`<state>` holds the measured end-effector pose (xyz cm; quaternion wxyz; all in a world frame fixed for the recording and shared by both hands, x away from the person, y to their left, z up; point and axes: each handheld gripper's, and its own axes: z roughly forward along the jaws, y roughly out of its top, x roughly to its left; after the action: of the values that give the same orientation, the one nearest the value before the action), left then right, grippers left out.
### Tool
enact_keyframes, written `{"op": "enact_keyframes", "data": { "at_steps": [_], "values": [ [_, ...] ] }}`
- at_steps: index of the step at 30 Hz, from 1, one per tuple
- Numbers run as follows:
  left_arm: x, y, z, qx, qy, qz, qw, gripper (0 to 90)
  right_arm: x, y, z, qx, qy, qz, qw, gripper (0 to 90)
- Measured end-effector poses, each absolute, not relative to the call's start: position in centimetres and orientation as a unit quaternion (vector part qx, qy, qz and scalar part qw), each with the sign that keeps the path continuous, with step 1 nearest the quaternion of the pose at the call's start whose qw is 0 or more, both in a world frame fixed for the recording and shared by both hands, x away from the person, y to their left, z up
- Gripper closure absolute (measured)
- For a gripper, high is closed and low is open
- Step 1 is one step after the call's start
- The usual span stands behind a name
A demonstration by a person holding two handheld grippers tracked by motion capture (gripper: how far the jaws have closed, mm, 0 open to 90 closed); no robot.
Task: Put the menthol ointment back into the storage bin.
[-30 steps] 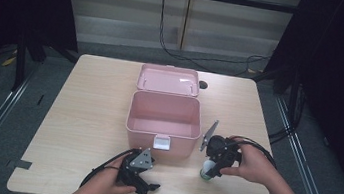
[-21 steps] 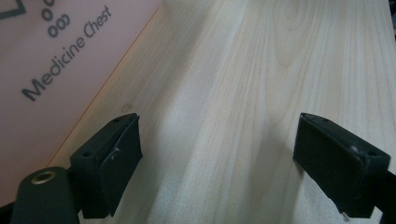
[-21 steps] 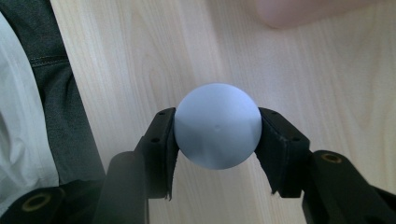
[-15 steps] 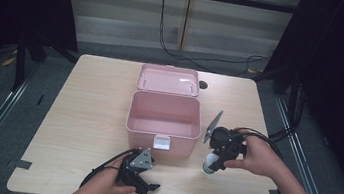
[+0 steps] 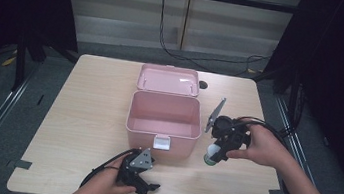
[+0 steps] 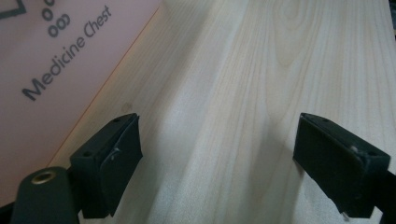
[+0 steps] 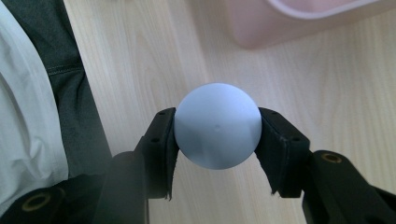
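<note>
A pink medicine chest (image 5: 163, 132) stands open in the middle of the table, its lid (image 5: 168, 80) folded back and its inside bare. My right gripper (image 5: 214, 150) hangs just right of the chest's front corner, pointing down, shut on a small bottle (image 5: 210, 156) with a white cap and green label. In the right gripper view the round white cap (image 7: 217, 125) is clamped between both pads (image 7: 161, 149). My left gripper (image 5: 147, 188) rests near the table's front edge, before the chest. Its jaws (image 6: 233, 163) stand wide open over bare wood, next to the chest's printed wall (image 6: 56, 60).
The table (image 5: 83, 105) is light wood with open room left and right of the chest. A black cable (image 5: 99, 170) trails from the left gripper. The person's white and dark grey clothing (image 7: 42, 102) shows beyond the front edge.
My right gripper has risen with the bottle, lifting it off the table beside the chest. The left gripper has stayed where it was.
</note>
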<state>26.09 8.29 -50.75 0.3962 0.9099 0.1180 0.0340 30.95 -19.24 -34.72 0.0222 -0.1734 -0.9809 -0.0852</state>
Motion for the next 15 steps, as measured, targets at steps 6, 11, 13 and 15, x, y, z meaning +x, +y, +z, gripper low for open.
{"op": "enact_keyframes", "data": {
  "at_steps": [6, 11, 13, 15],
  "values": [
    [26.1, 8.3, -50.7, 0.912, 0.117, 0.034, 0.392, 14.5, 31.5, -19.2, -33.2, -0.18, -0.979, -0.097, 0.018, 50.5],
    [26.1, 8.3, -50.7, 0.911, 0.117, 0.033, 0.395, 14.5, 31.9, -19.2, -32.0, -0.186, -0.977, -0.099, 0.014, 50.5],
    [26.1, 8.3, -50.7, 0.911, 0.117, 0.034, 0.394, 14.5, 32.0, -19.2, -31.8, -0.19, -0.977, -0.099, 0.015, 50.4],
    [26.1, 8.3, -50.7, 0.912, 0.117, 0.034, 0.392, 14.4, 32.2, -19.2, -31.4, -0.192, -0.976, -0.098, 0.012, 50.5]
  ]
}}
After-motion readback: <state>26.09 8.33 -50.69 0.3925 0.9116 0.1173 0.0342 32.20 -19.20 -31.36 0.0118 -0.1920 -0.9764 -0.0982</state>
